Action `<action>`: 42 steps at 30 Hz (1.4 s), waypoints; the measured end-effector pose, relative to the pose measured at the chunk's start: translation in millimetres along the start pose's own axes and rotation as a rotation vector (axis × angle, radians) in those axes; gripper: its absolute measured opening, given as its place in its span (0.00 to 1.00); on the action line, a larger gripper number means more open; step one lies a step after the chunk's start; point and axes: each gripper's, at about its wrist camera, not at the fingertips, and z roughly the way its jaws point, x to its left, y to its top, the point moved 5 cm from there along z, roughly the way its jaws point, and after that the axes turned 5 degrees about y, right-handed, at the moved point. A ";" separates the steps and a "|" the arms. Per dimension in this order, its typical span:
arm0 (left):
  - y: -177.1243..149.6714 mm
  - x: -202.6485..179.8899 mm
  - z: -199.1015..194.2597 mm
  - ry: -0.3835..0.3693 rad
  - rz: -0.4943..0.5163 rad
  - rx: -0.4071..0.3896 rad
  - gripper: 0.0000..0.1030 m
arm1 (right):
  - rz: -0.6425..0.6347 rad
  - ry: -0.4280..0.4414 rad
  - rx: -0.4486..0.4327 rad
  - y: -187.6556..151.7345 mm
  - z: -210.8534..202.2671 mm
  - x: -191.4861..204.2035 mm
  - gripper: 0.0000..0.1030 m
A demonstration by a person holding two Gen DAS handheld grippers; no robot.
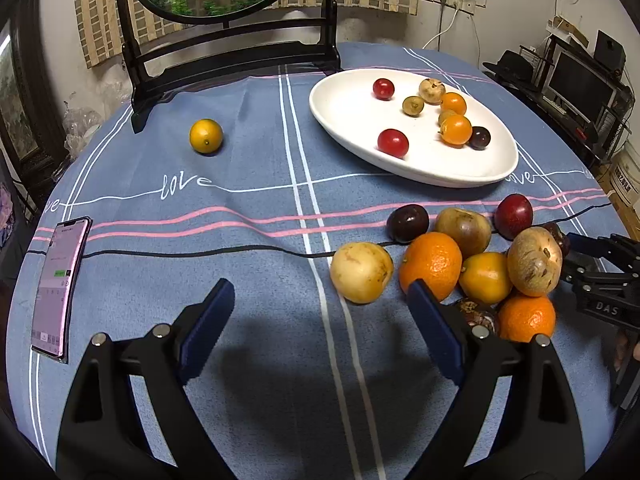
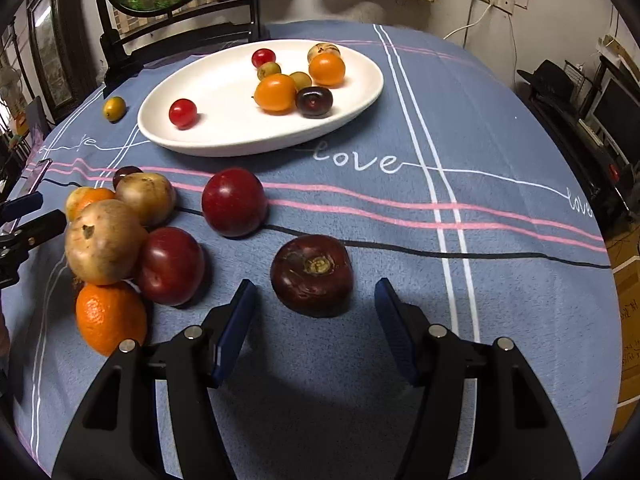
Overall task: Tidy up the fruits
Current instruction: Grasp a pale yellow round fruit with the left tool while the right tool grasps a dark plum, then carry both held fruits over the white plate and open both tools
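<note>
**Desk:** What do the jaws show?

**Photographer:** The right gripper (image 2: 316, 308) points down at the blue tablecloth (image 2: 500, 140), jaws apart, nothing between the pads. A dark maroon fruit (image 2: 312, 274) with a dried stem scar sits just ahead of the gap, untouched. The left gripper (image 1: 320, 312) stands wider (its jaws gape over bare cloth), its right finger (image 1: 434, 332) just in front of an orange (image 1: 434, 264).

**Desk:** And the fruit?

**Photographer:** A heap lies beside the left gripper: a pale yellow fruit (image 1: 361, 272), the orange, a smaller orange fruit (image 1: 486, 278), a brown speckled fruit (image 1: 534, 262) on top, dark plums behind. A red plum (image 2: 234, 202) sits apart from the heap. Farther back, the white oval plate (image 1: 352, 120) holds small fruits in red, orange, olive and dark purple. One yellow-orange fruit (image 1: 206, 136) lies alone, well to the plate's left.

**Desk:** Anything else?

**Photographer:** A phone (image 1: 60, 288), screen lit, at the table's left edge.
</note>
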 end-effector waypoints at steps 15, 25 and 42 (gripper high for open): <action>-4.1 -0.7 8.1 0.039 0.021 0.010 0.86 | 0.028 0.027 -0.057 4.6 -4.8 3.3 0.40; -5.0 -15.2 27.0 0.059 0.105 -0.007 0.62 | 0.034 0.042 -0.056 3.3 -8.5 5.6 0.40; 5.0 -15.6 38.1 -0.020 0.051 -0.014 0.38 | 0.017 0.047 -0.042 1.1 -5.3 10.1 0.40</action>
